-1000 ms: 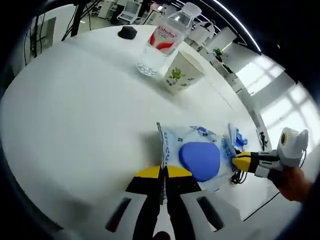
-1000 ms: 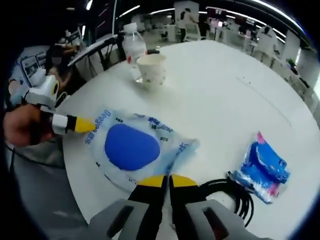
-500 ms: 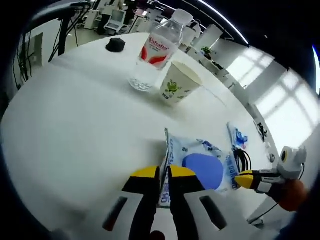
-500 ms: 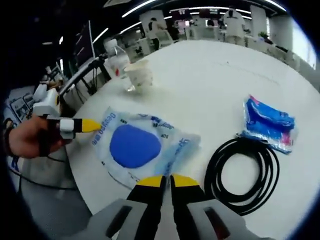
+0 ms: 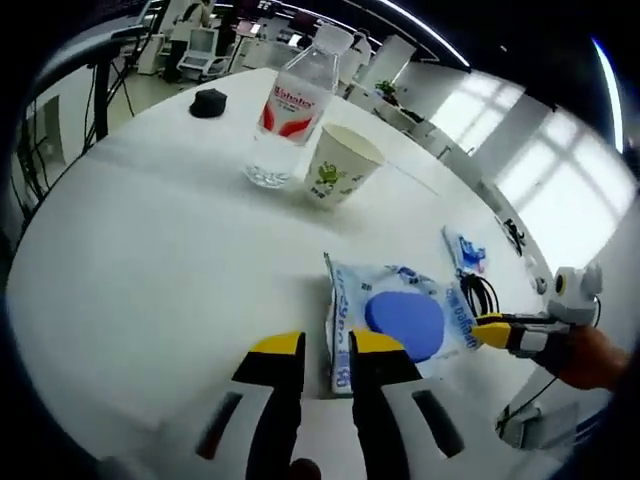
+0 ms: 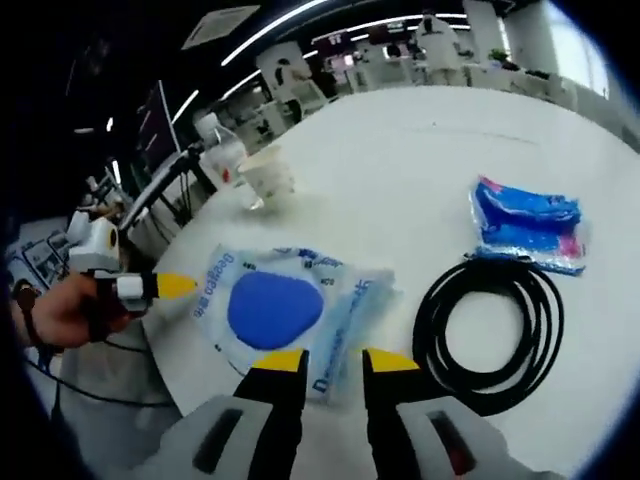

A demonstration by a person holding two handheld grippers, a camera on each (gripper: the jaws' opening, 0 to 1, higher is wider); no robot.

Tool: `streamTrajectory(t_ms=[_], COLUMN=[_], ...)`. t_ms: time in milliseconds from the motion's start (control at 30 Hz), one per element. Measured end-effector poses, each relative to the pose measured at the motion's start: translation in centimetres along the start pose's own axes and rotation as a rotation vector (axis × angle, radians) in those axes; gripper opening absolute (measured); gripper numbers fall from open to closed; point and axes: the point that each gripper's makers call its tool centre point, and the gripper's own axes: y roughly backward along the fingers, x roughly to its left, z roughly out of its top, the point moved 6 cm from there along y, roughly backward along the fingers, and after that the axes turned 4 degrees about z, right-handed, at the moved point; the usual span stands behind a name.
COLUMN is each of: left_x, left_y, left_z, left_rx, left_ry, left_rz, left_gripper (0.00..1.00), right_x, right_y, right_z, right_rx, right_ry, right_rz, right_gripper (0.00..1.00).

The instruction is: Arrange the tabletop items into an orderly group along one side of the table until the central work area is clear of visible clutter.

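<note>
A clear packet [image 5: 405, 315] with a blue oval pad inside lies flat on the white round table [image 5: 150, 260]. My left gripper [image 5: 327, 345] stands open, and the packet's near edge lies in the gap between its yellow tips. In the right gripper view the same packet [image 6: 275, 308] has its near corner between the parted tips of my open right gripper [image 6: 333, 360]. The right gripper [image 5: 488, 331] enters the left gripper view at the packet's far edge. The left gripper [image 6: 172, 287] comes into the right gripper view from the left, held by a hand.
A water bottle [image 5: 285, 105] and a paper cup [image 5: 340, 165] stand together at the far side, with a small black object [image 5: 209, 102] beyond. A black cable coil [image 6: 490, 320] and a blue wrapped pack [image 6: 525, 225] lie right of the packet. People and desks fill the background.
Both grippers have gone from shut on the packet's edges to open, and the packet now rests on the table. Both cameras shifted slightly.
</note>
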Motion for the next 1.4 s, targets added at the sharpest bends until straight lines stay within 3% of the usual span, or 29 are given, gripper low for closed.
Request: streamTrajectory(t_ms=[267, 500, 567, 700, 867, 1000, 1067, 1133, 1200, 1400], left_x=[-0.1, -0.6, -0.8, -0.5, -0.2, -0.2, -0.1, -0.2, -0.4, -1.7], left_y=[0.4, 0.5, 0.7, 0.1, -0.4, -0.7, -1.0, -1.0, -0.7, -0.8], left_z=[-0.8, -1.2, -1.5, -1.9, -1.9, -2.0, -2.2, -2.1, -1.6, -0.2], left_rx=[0.023, 0.040, 0.048, 0.057, 0.060, 0.064, 0.074, 0.071, 0.065, 0.047], left_ry=[-0.016, -0.004, 0.034, 0.019, 0.032, 0.037, 0.033, 0.026, 0.045, 0.007], left_rz=[-0.021, -0.037, -0.034, -0.031, -0.033, -0.038, -0.040, -0.042, -0.056, -0.074], left_gripper=[0.16, 0.16, 0.15, 0.14, 0.12, 0.11, 0.06, 0.00, 0.00, 0.00], right_x=[1.2, 0.5, 0.3, 0.3, 1.3, 0.8, 1.5, 1.2, 0.9, 0.0], right_y=[0.7, 0.5, 0.4, 0.3, 0.2, -0.1, 0.2, 0.4, 0.4, 0.7], right_z=[-0.4, -0.2, -0.6, -0.7, -1.0, -1.1, -1.3, -1.0, -0.8, 0.2], right_rx=[-0.022, -0.035, -0.029, -0.043, -0.021, 0.017, 0.008, -0.004, -0.008, -0.030], right_ry=[-0.042, -0.068, -0.059, -0.080, -0.069, -0.036, -0.047, -0.029, -0.038, -0.012], right_rz=[-0.004, -0.001, -0.011, -0.006, 0.004, 0.010, 0.017, 0.001, 0.017, 0.021], right_gripper=[0.21, 0.21, 0.19, 0.19, 0.17, 0.16, 0.10, 0.03, 0.02, 0.00])
